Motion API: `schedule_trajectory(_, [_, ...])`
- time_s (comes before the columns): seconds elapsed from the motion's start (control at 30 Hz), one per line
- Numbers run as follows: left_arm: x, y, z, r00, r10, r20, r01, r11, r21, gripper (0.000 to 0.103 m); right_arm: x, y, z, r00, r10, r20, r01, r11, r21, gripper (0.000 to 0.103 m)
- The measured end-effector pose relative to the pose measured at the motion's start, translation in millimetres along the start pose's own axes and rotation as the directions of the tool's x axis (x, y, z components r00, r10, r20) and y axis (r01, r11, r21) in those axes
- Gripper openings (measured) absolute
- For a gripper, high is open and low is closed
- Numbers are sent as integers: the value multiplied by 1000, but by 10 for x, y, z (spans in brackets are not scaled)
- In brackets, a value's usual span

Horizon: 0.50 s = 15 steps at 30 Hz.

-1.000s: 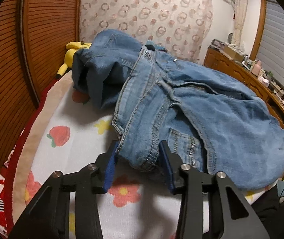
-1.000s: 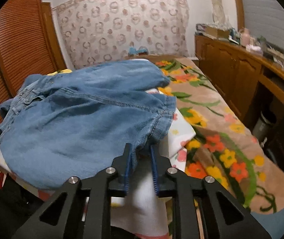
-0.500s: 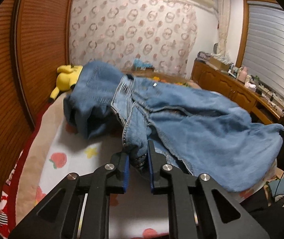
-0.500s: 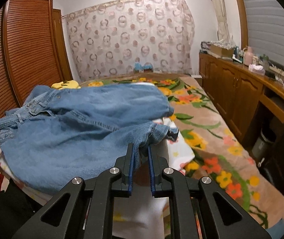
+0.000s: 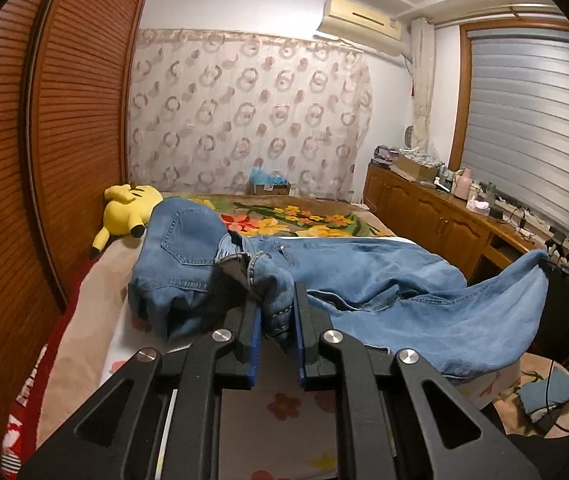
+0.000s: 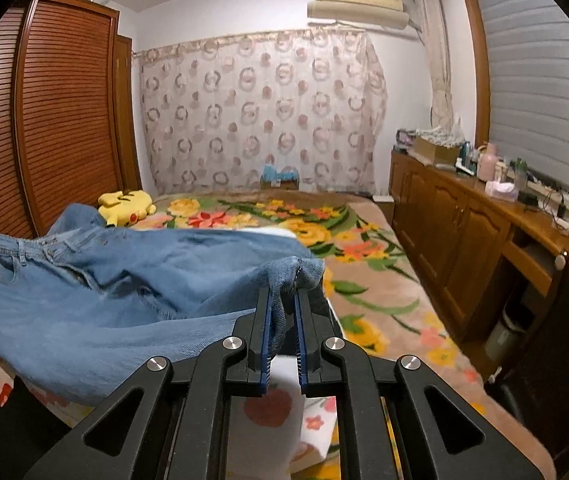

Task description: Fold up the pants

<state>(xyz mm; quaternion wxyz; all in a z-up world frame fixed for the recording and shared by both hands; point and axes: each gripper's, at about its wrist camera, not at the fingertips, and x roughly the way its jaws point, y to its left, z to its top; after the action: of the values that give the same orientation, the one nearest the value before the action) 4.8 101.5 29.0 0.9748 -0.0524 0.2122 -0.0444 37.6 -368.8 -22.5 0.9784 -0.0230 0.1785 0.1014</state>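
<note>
While each gripper pinches denim, left gripper (image 5: 277, 320) and right gripper (image 6: 284, 316) suspend the jeans (image 5: 384, 292) between them.

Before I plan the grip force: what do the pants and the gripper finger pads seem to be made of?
The pants look like mid-blue denim, matte and washed: twill texture, contrast stitching, a riveted pocket, a frayed hem. The pads of the left gripper look like blue rubber or soft plastic, smooth; which one cannot be told. The right gripper has pads of the same look.
</note>
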Motion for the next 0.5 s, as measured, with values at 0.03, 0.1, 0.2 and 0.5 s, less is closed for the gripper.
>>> schedule_trajectory(0.03, [28,-1,7,1000,1,-4,-1,1000,3,14,23,14,-21,1000,0,0,0,1000,-4,10])
schedule_trajectory(0.1, [106,9,18,1000,0,-14,1,1000,5,14,75,54,-80,1000,1,-3,-1,1000,-8,10])
schedule_trajectory(0.2, [223,5,39,1000,-2,-22,2,1000,5,14,156,94,-101,1000,7,-7,-7,1000,-13,10])
schedule_trajectory(0.5, [587,-27,319,999,32,-13,-31,998,51,14,500,124,50,1000,-24,7,24,997,-69,10])
